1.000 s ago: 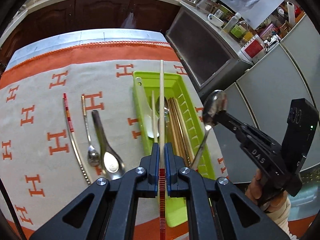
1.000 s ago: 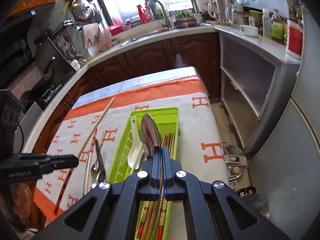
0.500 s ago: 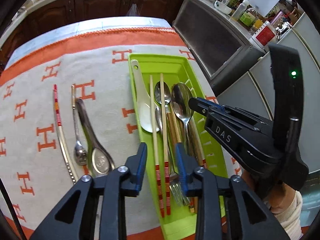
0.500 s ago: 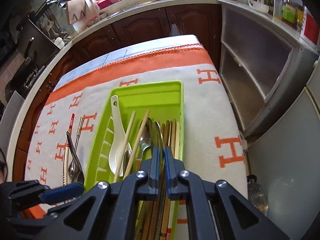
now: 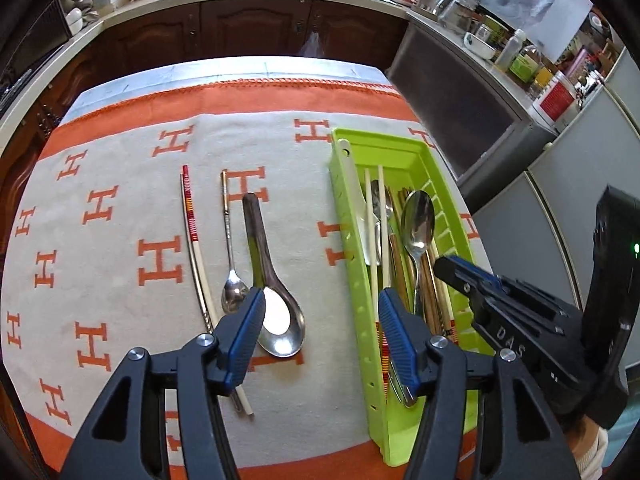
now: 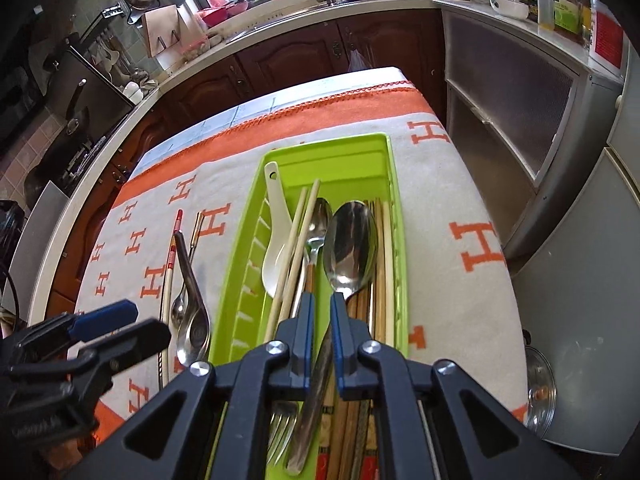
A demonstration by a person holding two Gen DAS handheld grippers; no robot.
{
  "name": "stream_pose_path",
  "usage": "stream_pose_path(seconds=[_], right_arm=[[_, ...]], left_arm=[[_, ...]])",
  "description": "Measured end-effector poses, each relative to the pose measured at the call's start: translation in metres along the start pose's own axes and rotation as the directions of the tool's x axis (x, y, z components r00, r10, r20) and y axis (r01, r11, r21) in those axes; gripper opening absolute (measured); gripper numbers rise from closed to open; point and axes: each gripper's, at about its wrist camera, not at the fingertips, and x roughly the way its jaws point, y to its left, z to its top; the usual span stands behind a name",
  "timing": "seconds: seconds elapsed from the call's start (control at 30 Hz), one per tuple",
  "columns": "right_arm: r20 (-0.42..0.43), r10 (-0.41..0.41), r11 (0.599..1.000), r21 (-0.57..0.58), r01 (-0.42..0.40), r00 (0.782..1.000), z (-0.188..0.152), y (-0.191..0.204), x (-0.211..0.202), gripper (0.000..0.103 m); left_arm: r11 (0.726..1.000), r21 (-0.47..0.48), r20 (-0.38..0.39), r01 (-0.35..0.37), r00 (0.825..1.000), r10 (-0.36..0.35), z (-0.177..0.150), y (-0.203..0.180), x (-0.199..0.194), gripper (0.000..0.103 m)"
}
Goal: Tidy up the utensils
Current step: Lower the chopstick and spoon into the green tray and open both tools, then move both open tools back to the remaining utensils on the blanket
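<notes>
Tablecloth (image 5: 120, 216): loose spoons (image 5: 276, 312) (chopstick (image 5: 192, 232) alongside) beside tray (image 5: 404, 152).

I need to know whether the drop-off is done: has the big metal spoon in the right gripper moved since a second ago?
Yes. The big metal spoon came down from above the green tray onto the utensils inside, handle still between the right gripper's fingers.

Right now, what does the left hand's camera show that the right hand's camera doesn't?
Only the left wrist view shows the left gripper from behind, its jaws opening with nothing between them, and the full length of the red-banded chopsticks on the cloth.

Only the right wrist view shows the right gripper from behind, shut on the big metal spoon, plus a pot lid on the floor.

Both show the green tray holding utensils, and the two spoons left on the cloth.
</notes>
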Motion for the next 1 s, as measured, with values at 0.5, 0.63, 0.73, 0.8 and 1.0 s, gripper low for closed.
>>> stream_pose_path(seconds=[0.5, 0.63, 0.73, 0.8, 1.0], right_arm=[[-0.002, -0.019, 1.000, -0.008, 0.019, 1.000, 0.000, 0.023, -0.005, 0.008], [0.010, -0.003, 1.000, -0.026, 0.003, 1.000, 0.001, 0.034, -0.011, 0.008], [0.022, 0.005, 0.999, -0.051, -0.004, 1.000, 0.003, 0.043, -0.016, 0.008], [0.028, 0.012, 0.998, -0.064, -0.010, 1.000, 0.005, 0.049, -0.018, 0.008], [0.027, 0.045, 0.993, -0.107, -0.042, 0.999, 0.013, 0.073, -0.018, 0.008]], left_arm=[[0.996, -0.093, 0.080, -0.012, 0.997, 0.020, 0.003, 0.018, -0.028, 0.057], [0.997, -0.064, 0.088, -0.031, 0.995, 0.036, -0.002, 0.018, -0.032, 0.057], [0.998, -0.053, 0.085, -0.045, 0.995, 0.049, -0.004, 0.024, -0.031, 0.057], [0.997, -0.053, 0.082, -0.062, 0.994, 0.066, -0.005, 0.031, -0.031, 0.057], [0.989, -0.085, 0.116, -0.122, 0.985, 0.131, 0.003, 0.066, -0.042, 0.057]])
